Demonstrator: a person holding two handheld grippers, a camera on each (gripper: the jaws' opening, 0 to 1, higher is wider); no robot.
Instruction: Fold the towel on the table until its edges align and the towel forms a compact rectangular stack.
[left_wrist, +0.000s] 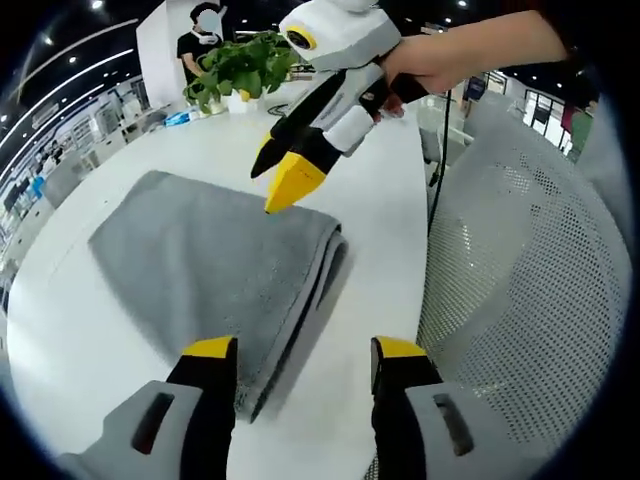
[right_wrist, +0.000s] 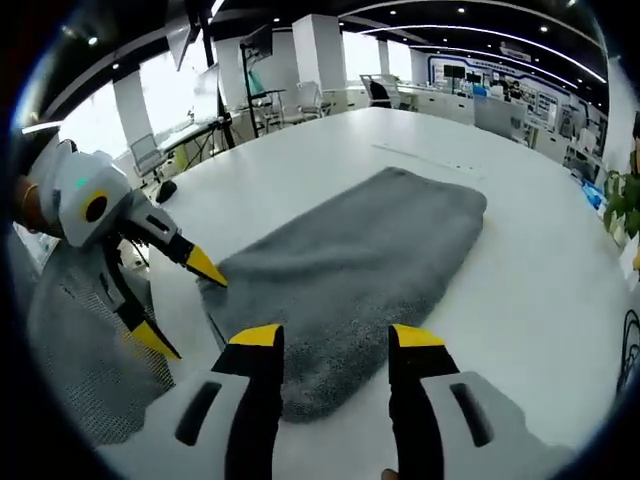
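The grey towel is lying on the white surface, already doubled over into a long rectangle with layered edges showing along one side. In the right gripper view its long axis is running away from the camera toward the far side of the surface, with the near short end sitting just ahead of the jaws.

The left claw is standing open, its two yellow-tipped jaws spread apart and gripping nothing; one jaw is hovering over the near corner of the towel while the other is over bare surface beside the folded edge. The right claw is likewise open and empty, its jaws straddling the near end of the towel from above. In the left gripper view the right claw is reaching in from the upper right with a person's hand behind it, its tips parted and poised just over the far corner of the folded edge. In the right gripper view the left claw is coming in from the left, one tip close to the towel's corner.

Both claws are sitting at corners along one side of the towel, so the next fold likely turns on pinching that side and carrying it across. A potted plant is standing at the far end.
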